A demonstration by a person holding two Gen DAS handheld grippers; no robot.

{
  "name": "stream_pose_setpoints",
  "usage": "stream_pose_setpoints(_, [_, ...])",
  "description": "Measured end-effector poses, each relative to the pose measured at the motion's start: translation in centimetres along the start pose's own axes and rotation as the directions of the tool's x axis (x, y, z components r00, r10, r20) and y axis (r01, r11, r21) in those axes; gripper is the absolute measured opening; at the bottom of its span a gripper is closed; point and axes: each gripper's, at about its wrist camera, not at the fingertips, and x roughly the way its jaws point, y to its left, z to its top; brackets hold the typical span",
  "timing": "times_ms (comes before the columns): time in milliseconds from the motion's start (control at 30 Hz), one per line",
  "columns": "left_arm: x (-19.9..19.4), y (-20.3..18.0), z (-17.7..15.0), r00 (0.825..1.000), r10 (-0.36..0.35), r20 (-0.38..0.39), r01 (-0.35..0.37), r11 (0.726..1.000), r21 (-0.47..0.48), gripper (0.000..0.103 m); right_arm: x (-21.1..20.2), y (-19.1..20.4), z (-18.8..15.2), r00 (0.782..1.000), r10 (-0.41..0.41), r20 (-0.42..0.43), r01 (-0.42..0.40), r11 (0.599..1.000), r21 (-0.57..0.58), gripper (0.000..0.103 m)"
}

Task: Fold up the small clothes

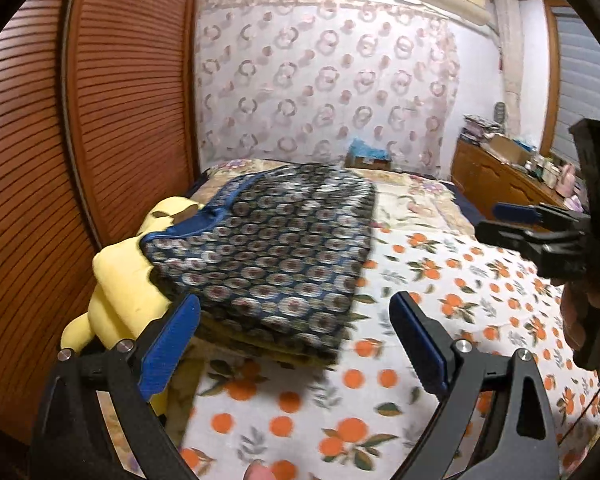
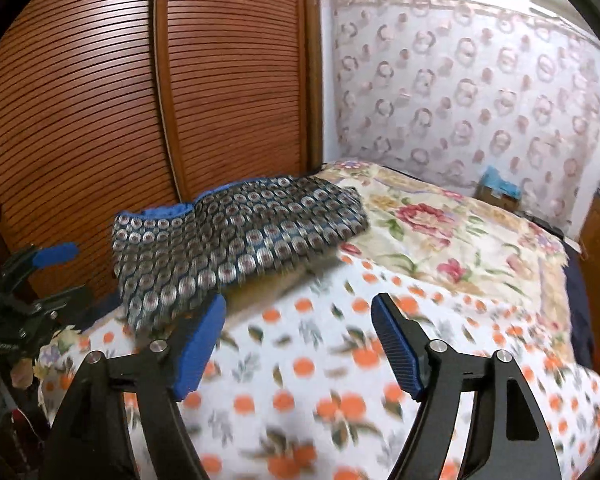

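Observation:
A folded dark blue garment [image 1: 276, 248] with a pattern of pale circles and a blue trim lies on the bed, on the orange-print sheet [image 1: 440, 320]. It also shows in the right wrist view [image 2: 228, 240], near the wardrobe. My left gripper [image 1: 296, 340] is open and empty, hovering just in front of the garment's near edge. My right gripper [image 2: 298, 344] is open and empty, above the sheet to the right of the garment. It also shows in the left wrist view [image 1: 512, 220] at the right edge.
A yellow plush toy [image 1: 128, 280] sits at the garment's left side. A slatted wooden wardrobe [image 2: 140, 120] stands along the left. A floral quilt [image 2: 440, 232] covers the far bed. A cluttered wooden dresser [image 1: 500, 176] stands at the right.

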Motion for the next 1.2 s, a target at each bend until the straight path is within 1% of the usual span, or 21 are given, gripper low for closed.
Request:
stream_pose_setpoints(133, [-1.0, -2.5, -0.5, 0.999, -0.033, 0.017, 0.032, 0.999, 0.016, 0.096, -4.7, 0.1, -2.6, 0.998, -0.053, 0.019, 0.053, 0.998, 0.043, 0.082])
stream_pose_setpoints(300, [-1.7, -5.3, -1.4, 0.996, -0.083, 0.022, 0.082, 0.996, 0.029, 0.096, -9.2, 0.3, -5.7, 0.991, -0.129, 0.037, 0.124, 0.987, 0.104, 0.083])
stream_pose_setpoints(500, [-2.9, -8.5, -2.3, 0.992, -0.124, 0.013, 0.123, 0.990, 0.063, 0.096, -13.4, 0.9, -8.3, 0.974, -0.220, 0.047, 0.209, 0.962, 0.174, 0.083])
stream_pose_setpoints(600, [-3.8, -9.8, -2.4, 0.990, -0.142, 0.009, 0.141, 0.988, 0.065, 0.096, -15.9, 1.3, -9.2, 0.961, -0.274, 0.045, 0.260, 0.945, 0.198, 0.083])
stream_pose_setpoints(667, [-4.2, -10.5, -2.3, 0.989, -0.148, 0.007, 0.147, 0.987, 0.071, 0.096, -17.4, 1.5, -9.8, 0.954, -0.296, 0.051, 0.278, 0.935, 0.219, 0.083])
stream_pose_setpoints(767, [-5.3, -11.7, -1.8, 0.989, -0.144, 0.033, 0.140, 0.986, 0.092, 0.096, -19.5, 1.5, -10.1, 0.944, -0.325, 0.059, 0.301, 0.919, 0.254, 0.083])
stream_pose_setpoints(933, [-7.1, -12.6, -0.5, 0.985, -0.163, 0.063, 0.156, 0.983, 0.099, 0.096, -22.7, 1.8, -10.1, 0.926, -0.367, 0.089, 0.328, 0.898, 0.294, 0.083])
stream_pose_setpoints(1100, [-8.8, -12.9, 0.6, 0.979, -0.175, 0.100, 0.165, 0.981, 0.099, 0.096, -24.6, 2.8, -10.1, 0.915, -0.386, 0.121, 0.337, 0.893, 0.299, 0.083])
stream_pose_setpoints(1200, [-9.8, -13.0, 1.1, 0.978, -0.169, 0.121, 0.157, 0.982, 0.104, 0.096, -25.5, 3.1, -10.3, 0.908, -0.395, 0.139, 0.342, 0.891, 0.299, 0.083])
